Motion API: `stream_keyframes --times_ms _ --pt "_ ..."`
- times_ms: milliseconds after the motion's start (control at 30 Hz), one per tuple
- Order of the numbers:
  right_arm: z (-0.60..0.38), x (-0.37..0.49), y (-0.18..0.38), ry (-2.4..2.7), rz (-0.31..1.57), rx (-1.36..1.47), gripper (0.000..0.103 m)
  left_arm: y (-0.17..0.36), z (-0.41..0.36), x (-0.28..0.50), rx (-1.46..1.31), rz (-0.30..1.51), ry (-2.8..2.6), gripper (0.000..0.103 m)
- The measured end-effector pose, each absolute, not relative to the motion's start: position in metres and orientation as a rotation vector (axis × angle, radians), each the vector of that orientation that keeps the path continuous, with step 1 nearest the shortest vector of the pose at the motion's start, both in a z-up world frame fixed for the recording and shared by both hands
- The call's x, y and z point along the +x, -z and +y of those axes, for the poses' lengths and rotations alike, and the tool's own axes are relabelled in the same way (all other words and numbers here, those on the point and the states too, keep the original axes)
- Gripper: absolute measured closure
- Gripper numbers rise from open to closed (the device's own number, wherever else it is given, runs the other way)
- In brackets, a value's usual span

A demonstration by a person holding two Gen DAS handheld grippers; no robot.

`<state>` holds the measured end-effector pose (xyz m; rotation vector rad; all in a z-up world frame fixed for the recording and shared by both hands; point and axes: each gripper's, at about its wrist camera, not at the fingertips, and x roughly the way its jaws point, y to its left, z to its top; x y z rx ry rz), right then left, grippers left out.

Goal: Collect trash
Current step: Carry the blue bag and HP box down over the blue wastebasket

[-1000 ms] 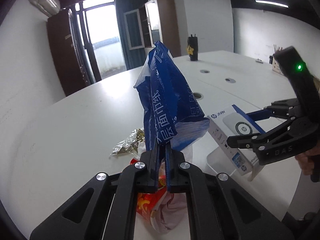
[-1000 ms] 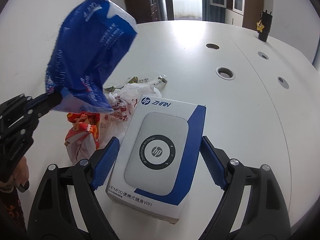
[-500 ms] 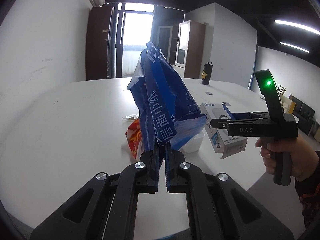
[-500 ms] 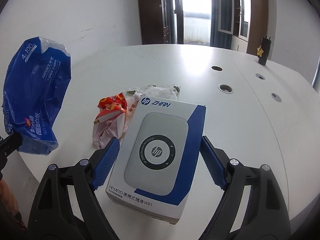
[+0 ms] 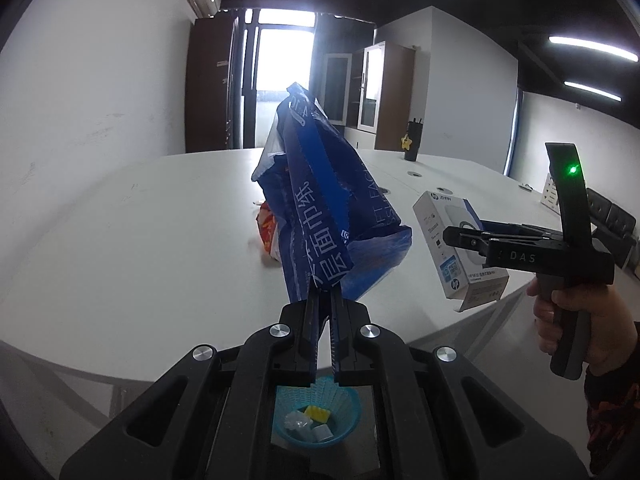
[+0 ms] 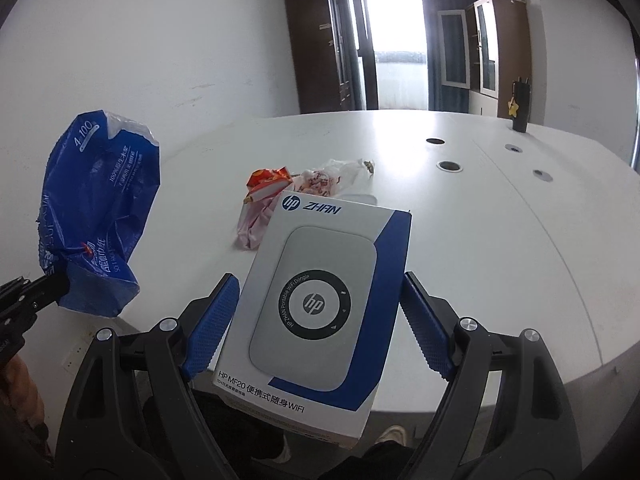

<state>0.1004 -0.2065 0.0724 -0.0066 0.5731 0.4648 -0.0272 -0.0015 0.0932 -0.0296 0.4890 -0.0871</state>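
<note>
**Off the table edge: two pieces lifted, more left behind**

Between the left gripper point(image 5: 324, 300) jaws, clamped at its lower corner, a blue tissue wrapper point(image 5: 320, 208) stands up crumpled and empty-looking. At three o'clock from it, the right gripper point(image 6: 316, 320) squeezes a white-and-blue HP box point(image 6: 320, 296) by its sides, undamaged. Below the left jaws, at six o'clock, a blue basket point(image 5: 340, 404) already holds a few scraps. Judged midway: neither piece dropped yet, and red and white wrappers point(image 6: 280, 188) lie on the white table point(image 6: 460, 240).
</note>
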Motion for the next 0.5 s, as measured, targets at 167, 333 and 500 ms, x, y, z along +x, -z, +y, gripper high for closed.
stream_keyframes --times_ms 167,333,500 --pt "-0.216 0.058 -0.061 -0.490 0.545 0.005 0.026 -0.088 -0.004 -0.053 -0.026 0.491 0.099 0.099" --pt "-0.231 0.024 -0.055 -0.531 0.518 -0.050 0.026 -0.074 -0.020 -0.088 0.049 0.488 0.141 0.099" --pt "-0.254 -0.004 -0.043 -0.516 0.514 -0.065 0.026 -0.048 -0.034 -0.107 0.076 0.541 0.210 0.099"
